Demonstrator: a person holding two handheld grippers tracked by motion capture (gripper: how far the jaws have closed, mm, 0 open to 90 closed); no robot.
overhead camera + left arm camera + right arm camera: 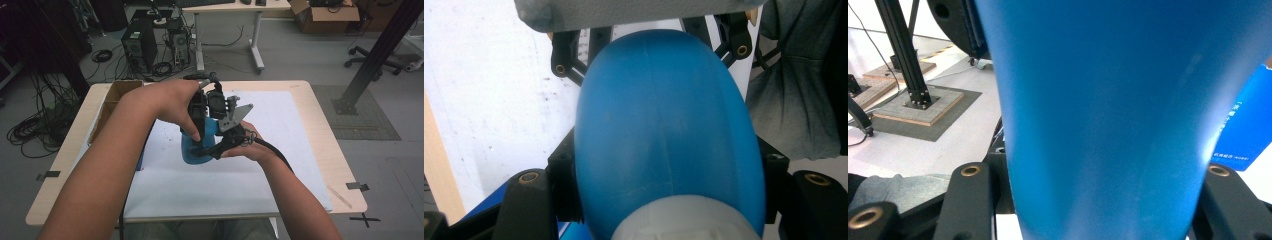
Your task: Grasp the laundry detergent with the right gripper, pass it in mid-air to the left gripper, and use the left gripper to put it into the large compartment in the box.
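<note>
Over the middle of the white sheet (280, 150) on the counter (320, 107), you hold a blue rounded object (192, 150) between both tools, above the sheet rather than resting on it, as far as the high view lets you judge. Your left hand (172, 102) brings the left gripper (200, 107) down onto the object from the far side of the sheet, and your right hand (252, 147) carries the right gripper (225, 112) against it from the right, the two grippers crowded together. In the left gripper view the jaws sit on either side of the blue rounded object (664, 135), closed against its flanks, with a pale grey band (684, 220) at its near end. In the right gripper view the jaws likewise flank the blue rounded object (1113, 115) and grip it. A cardboard box (112, 102) stands at the sheet's left edge. Beyond the sheet's far side, on the floor, stands a computer tower (139, 47).
</note>
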